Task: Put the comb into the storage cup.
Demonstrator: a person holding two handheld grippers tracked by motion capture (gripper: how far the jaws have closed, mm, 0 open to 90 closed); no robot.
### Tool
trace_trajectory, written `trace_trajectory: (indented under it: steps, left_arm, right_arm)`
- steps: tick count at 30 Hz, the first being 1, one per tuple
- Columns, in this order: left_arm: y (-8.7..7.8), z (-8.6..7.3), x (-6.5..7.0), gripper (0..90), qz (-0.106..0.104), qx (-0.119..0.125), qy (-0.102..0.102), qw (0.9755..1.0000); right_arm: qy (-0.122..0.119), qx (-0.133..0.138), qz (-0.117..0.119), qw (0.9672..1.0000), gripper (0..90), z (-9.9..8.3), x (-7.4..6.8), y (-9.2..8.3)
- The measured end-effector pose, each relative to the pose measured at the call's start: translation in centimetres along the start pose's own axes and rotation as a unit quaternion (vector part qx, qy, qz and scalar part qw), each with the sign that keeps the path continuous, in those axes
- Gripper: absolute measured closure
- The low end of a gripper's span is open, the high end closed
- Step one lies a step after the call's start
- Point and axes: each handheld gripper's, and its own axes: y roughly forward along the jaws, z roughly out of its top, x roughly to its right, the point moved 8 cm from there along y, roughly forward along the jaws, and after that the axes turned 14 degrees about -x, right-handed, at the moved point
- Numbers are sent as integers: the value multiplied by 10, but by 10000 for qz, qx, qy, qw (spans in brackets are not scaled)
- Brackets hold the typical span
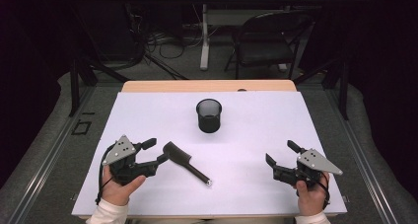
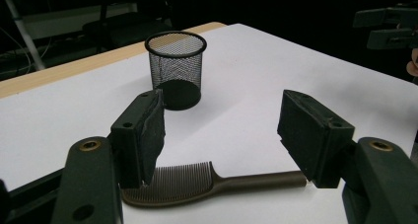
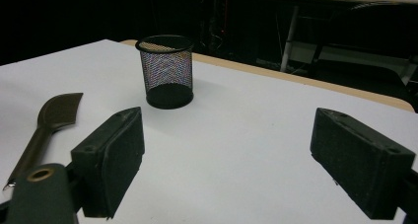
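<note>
A dark comb (image 1: 185, 161) lies flat on the white sheet, its toothed head toward my left gripper (image 1: 156, 151) and its thin handle pointing to the near right. In the left gripper view the comb (image 2: 197, 184) lies low across the gap between the jaws of the left gripper (image 2: 224, 105). The jaws stand apart and the pads do not press on it. A black mesh cup (image 1: 209, 115) stands upright at the middle back. My right gripper (image 1: 280, 152) rests at the near right, open with nothing between its pads (image 3: 113, 150). The right gripper view also shows the cup (image 3: 166, 71) and comb (image 3: 49, 120).
The white sheet (image 1: 256, 120) covers the wooden table, whose bare back edge (image 1: 207, 86) shows beyond it. Past the table stand a dark folding chair (image 1: 268, 36) and a white table leg (image 1: 204, 36), with cables on the floor. The other gripper (image 2: 389, 26) shows at the top right of the left gripper view.
</note>
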Motion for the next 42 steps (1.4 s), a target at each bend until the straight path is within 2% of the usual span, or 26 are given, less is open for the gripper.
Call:
trace_trajectory:
  steps: [9,13,18,24,26,29,33,34,39,42]
  left_arm:
    - [5,9,4,481,-93,-235,-126,9996]
    - [8,12,5,501,-96,-380,-92,9992]
    - [12,17,6,511,-113,-520,-164,9984]
    - [16,21,8,541,-50,-618,-78,9980]
    - [17,22,8,566,73,-619,-33,9981]
    - [19,23,10,572,98,-698,-36,9975]
    - [22,26,13,592,117,-725,54,9973]
    - [24,26,14,604,120,-814,70,9966]
    - [27,28,16,618,131,-892,92,9959]
    - [31,29,17,641,118,-962,27,9953]
  right_arm:
    - [-7,-40,22,10000,136,-2,-1,2]
    - [-6,-67,28,10000,137,-2,-1,2]
    - [10,-52,50,10000,139,-3,-2,3]
    - [-20,-60,43,10000,140,-3,-2,4]
    - [-30,-99,52,9999,140,-4,-2,4]
    - [-39,-91,37,9999,140,-4,-2,4]
    - [-7,-92,49,9999,140,-5,-3,5]
    - [-4,-90,57,9999,140,-5,-3,5]
    - [-24,-94,54,9999,140,-5,-3,5]
    - [-44,-116,55,9999,140,-5,-3,6]
